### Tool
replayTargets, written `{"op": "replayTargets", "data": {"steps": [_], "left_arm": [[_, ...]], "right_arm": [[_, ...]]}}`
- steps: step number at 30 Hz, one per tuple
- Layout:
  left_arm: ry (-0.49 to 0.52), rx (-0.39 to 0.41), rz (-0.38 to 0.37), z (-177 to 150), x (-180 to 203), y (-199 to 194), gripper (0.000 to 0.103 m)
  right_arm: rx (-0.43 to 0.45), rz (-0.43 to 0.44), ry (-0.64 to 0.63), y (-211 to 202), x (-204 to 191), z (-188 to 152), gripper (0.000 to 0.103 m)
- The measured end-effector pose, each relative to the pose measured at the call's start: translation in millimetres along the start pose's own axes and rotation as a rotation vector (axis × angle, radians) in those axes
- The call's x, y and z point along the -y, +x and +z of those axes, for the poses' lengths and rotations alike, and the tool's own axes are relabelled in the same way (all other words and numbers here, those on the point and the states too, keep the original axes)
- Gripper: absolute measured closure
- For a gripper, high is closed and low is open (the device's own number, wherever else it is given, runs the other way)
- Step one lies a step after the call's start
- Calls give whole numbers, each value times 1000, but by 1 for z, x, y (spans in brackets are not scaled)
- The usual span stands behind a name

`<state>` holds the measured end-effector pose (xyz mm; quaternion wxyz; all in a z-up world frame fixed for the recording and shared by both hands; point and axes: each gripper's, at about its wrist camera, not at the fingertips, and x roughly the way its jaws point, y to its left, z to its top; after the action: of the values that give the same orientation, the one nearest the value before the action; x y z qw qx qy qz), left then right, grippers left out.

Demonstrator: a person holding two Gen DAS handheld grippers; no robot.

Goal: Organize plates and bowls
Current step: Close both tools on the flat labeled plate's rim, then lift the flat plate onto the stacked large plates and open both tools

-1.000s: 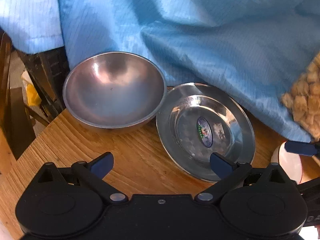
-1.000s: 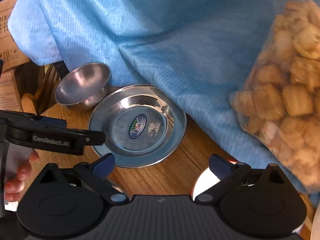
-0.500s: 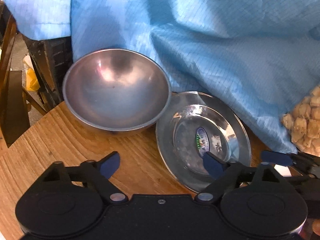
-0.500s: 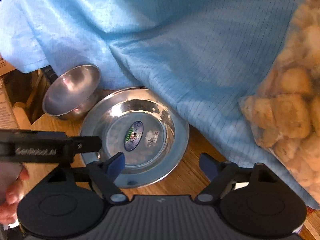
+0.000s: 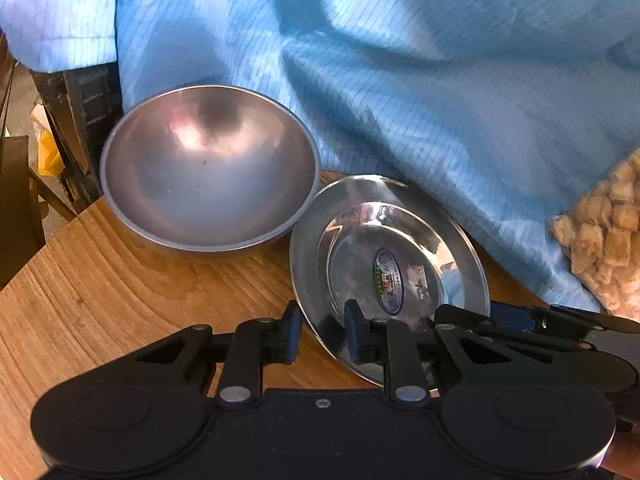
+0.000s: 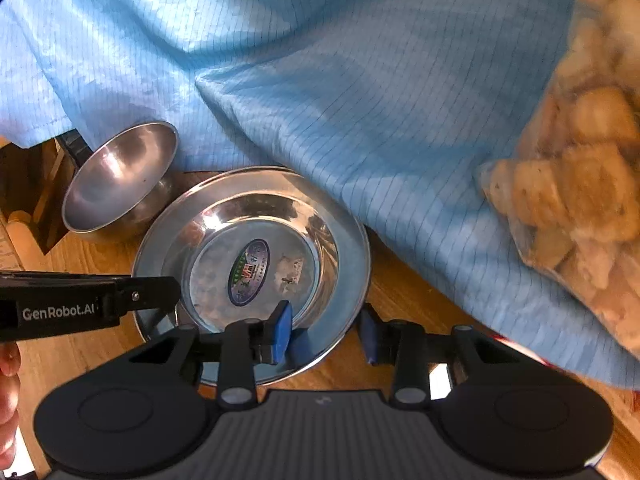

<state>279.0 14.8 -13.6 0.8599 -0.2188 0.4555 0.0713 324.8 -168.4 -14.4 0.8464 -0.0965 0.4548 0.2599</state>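
A wooden worktop [image 5: 120, 300] with a rumpled blue cloth [image 5: 400, 80] heaped along its far side carries the dishes. The steel plate [image 5: 400, 240] lies near the middle of the worktop, empty but for an oval sticker [image 6: 248, 272] on its floor. Both tools straddle the plate's near rim. The left hand-held gripper [image 5: 318, 332] has one pad outside the plate's left edge and one inside; its jaws have just been closing and now stand narrow, though I cannot tell whether the pads press the metal yet. The right hand-held gripper [image 6: 326, 330] has one pad over the plate's inner slope and the other beyond the rim on the wood; its jaws have also just been closing, but a clear gap remains, so it holds nothing.

The step in hand looks like taking hold of the plate by its rim. Next, I judge, both pairs of jaws need to pinch the thin rim firmly before any lift, since slick steel may slide.

Just left of the plate, touching or almost touching its rim, sits an empty steel bowl [image 5: 208, 168]. Right of the plate, on the cloth, lies a clear bag of pale brown chunks [image 6: 580, 180]
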Motion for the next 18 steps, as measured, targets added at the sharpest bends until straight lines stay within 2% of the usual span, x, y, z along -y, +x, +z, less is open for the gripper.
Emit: {"op": "replayTargets", "data": {"steps": [18], "left_arm": [[60, 45, -43, -23, -1, -41, 79]], "right_arm": [[57, 36, 54, -48, -9, -25, 64]]}}
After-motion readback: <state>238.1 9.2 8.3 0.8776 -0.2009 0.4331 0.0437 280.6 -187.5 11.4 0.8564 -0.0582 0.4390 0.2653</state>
